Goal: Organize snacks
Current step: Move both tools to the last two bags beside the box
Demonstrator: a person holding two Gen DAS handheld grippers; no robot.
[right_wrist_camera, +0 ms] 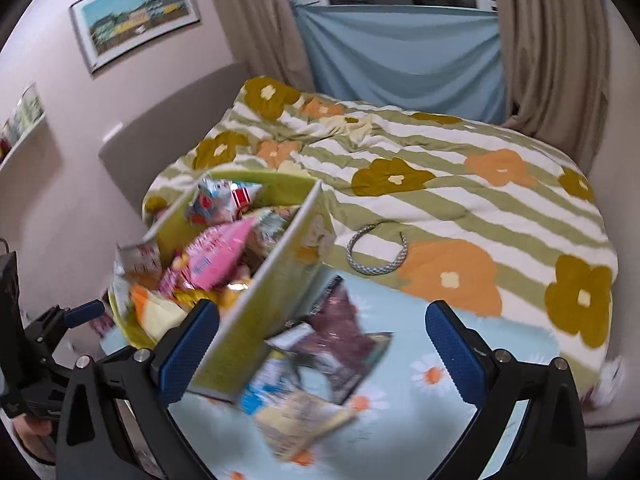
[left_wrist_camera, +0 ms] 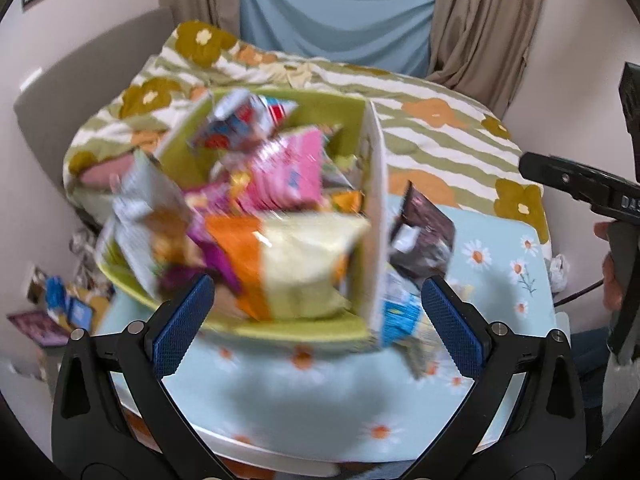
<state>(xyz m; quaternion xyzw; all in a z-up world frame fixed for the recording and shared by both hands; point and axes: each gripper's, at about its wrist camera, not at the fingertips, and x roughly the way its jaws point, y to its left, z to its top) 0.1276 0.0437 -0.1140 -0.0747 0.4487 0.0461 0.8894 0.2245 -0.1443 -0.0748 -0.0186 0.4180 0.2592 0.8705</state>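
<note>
Two grippers, left point(left_wrist_camera: 318, 312) and right point(right_wrist_camera: 322, 338), hover with jaws spread wide, released and empty. On the daisy-print bench point(right_wrist_camera: 500, 344), a green cardboard box point(left_wrist_camera: 348, 120) brims with crinkly snack packets. Outside its wall lie a dark foil packet point(right_wrist_camera: 344, 332) and a blue packet point(left_wrist_camera: 400, 314).

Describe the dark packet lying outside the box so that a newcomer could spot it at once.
Find the green box heaped with snacks on the daisy-print table. Just outside its white-edged wall lies the dark maroon packet, atop a blue-and-yellow packet; it is the only dark wrapper there.
</note>
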